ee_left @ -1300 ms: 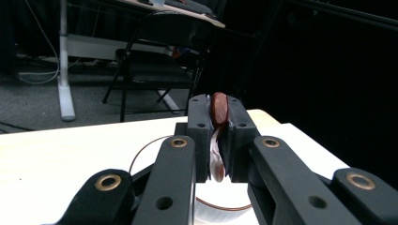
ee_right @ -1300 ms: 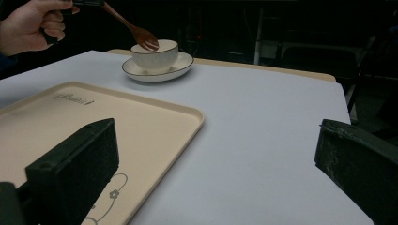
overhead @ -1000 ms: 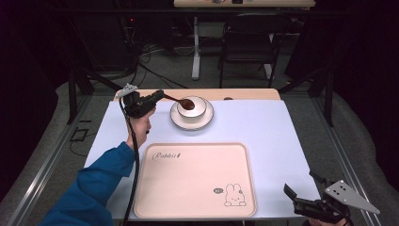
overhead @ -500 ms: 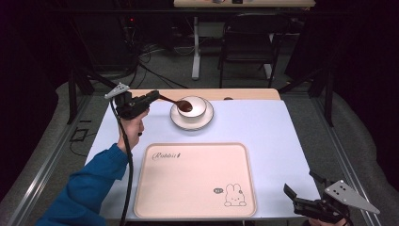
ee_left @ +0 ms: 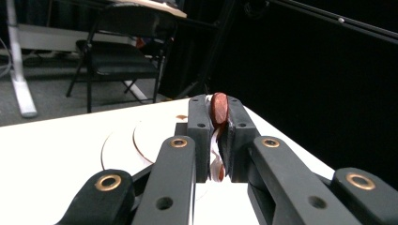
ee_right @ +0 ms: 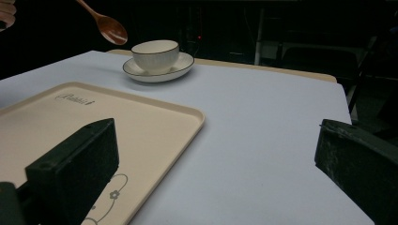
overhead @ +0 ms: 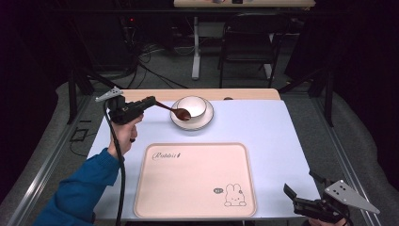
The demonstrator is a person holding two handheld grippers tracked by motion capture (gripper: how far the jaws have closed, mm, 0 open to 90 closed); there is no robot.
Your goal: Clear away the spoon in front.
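A: What is the left gripper (overhead: 149, 101) doing?

B: Its jaws are clamping the handle of a wooden spoon (overhead: 175, 110). It is holding the spoon in the air, with the bowl end hanging over the near-left rim of the saucer (overhead: 203, 123). In the right gripper view the spoon (ee_right: 109, 24) is floating clear of the cup (ee_right: 156, 54), above and to one side of it.

A: So the spoon is out of the cup?

B: It is looking that way. I am judging the pick-up as done, and the setting-down as still to come.

A: Where is it going?

B: I am guessing the cream tray (overhead: 195, 207) with the rabbit print, lying bare just in front of the cup (overhead: 192, 106) and saucer. Nothing is resting on it.

A: And the right gripper (overhead: 301, 200)?

B: It is waiting low at the near right corner of the table (overhead: 273, 136), jaws standing wide with nothing between them, well apart from the cup and the spoon
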